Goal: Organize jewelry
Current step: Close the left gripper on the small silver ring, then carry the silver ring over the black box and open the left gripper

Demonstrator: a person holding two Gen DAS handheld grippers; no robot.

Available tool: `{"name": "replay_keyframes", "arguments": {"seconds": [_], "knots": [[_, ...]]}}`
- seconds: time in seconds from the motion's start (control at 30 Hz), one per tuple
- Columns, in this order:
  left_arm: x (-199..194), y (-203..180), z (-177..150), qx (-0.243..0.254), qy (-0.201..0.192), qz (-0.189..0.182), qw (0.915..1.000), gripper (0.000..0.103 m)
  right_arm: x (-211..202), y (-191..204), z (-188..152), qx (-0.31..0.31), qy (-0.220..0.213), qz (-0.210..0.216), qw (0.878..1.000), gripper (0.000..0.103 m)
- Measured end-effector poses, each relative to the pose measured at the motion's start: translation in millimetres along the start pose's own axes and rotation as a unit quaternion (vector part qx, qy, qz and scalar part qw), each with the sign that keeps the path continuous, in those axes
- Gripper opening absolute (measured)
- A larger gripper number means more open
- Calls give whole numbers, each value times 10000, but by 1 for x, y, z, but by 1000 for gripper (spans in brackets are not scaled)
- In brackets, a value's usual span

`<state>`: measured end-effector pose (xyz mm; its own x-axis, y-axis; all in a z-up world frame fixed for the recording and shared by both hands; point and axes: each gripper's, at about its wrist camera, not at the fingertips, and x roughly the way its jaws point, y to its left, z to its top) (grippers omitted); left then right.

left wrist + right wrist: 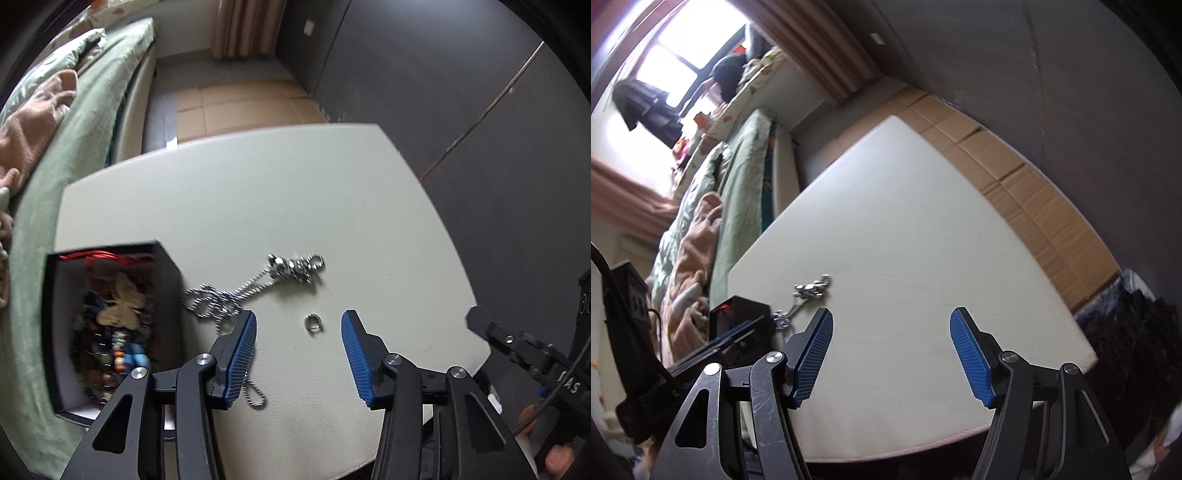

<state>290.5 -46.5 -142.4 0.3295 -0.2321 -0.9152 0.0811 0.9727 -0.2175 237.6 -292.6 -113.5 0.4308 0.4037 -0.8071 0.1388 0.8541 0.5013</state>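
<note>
Left gripper (298, 322) above pale surface (332, 206), fingers spread, flanking small silver ring (313, 321). Silver chain (236, 291) between ring and open black jewelry box (168, 266). Right gripper (891, 325) fingers spread, empty.

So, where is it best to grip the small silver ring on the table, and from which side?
Probably from straight above: the small silver ring lies flat on the table, so nothing stands up to pinch from the side. Close the open left gripper across its outer rim, one finger on each side. The chain lies apart.
</note>
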Motion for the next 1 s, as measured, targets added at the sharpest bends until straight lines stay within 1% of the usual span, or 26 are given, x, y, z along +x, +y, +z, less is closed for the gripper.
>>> {"name": "replay_keyframes", "arguments": {"seconds": [0.07, 0.1, 0.13, 0.2, 0.27, 0.43, 0.53, 0.6, 0.67, 0.73, 0.77, 0.87, 1.0], "knots": [[9, -5, 0, 10, 73, 84, 9999, 48, -1, -13, 1, 192, 18, 36, 9998, 67], [13, -7, 0, 1, 106, 114, 9999, 44, -1, -19, 2, 260, 10, 67, 9996, 67], [17, -9, 0, -13, 144, 143, 9998, 38, -1, -23, 3, 304, 15, 81, 9995, 67], [24, -11, 0, -27, 224, 266, 9994, 30, 0, -29, 3, 387, 55, 115, 9992, 67], [32, -14, 0, -23, 282, 389, 9988, 29, 0, -35, 3, 471, 84, 205, 9986, 67], [40, -21, -2, 54, 254, 582, 9980, 29, 2, -37, 3, 501, 109, 230, 9984, 67], [46, -28, -4, 162, 274, 764, 9966, 29, 3, -36, 2, 489, 122, 241, 9984, 67], [48, -32, -4, 282, 220, 920, 9951, 26, 4, -36, 3, 495, 144, 250, 9984, 67], [49, -37, -6, 417, 157, 1076, 9932, 25, 4, -37, 3, 499, 141, 252, 9983, 67], [50, -40, -6, 517, 133, 1057, 9930, 15, 5, -37, 3, 513, 132, 252, 9983, 67], [50, -42, -7, 543, 133, 1051, 9929, 14, 5, -36, 3, 517, 132, 248, 9983, 67], [50, -43, -8, 644, 121, 1064, 9922, 14, 7, -35, 2, 539, 149, 219, 9982, 67], [48, -41, -9, 661, 158, 808, 9944, 13, 9, -32, 2, 523, 152, 142, 9984, 67]]}}
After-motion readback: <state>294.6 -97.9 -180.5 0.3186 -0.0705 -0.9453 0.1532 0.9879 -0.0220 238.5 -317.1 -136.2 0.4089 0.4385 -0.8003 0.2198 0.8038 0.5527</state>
